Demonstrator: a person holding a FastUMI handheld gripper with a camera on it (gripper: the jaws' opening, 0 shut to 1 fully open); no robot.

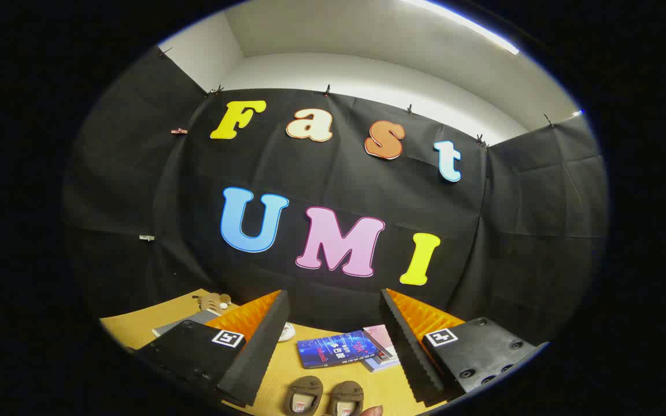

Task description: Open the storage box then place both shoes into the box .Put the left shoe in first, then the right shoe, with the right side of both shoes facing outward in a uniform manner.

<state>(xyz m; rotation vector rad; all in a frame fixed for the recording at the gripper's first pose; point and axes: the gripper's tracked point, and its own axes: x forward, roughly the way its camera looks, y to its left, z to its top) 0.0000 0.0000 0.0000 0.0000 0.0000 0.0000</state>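
Gripper (333, 335) fingers spread wide, holding nothing; two small shoes (324, 397) side by side on the table (136, 326) at six o'clock between them, seemingly soft and light, best pinched at the heel collar.

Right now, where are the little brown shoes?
In the gripper view, the pair of small brown shoes sits side by side on the yellow wooden table, between the open gripper fingers, nearer than the blue book.

Gripper (333, 341) open, ridged pads, square markers, screws
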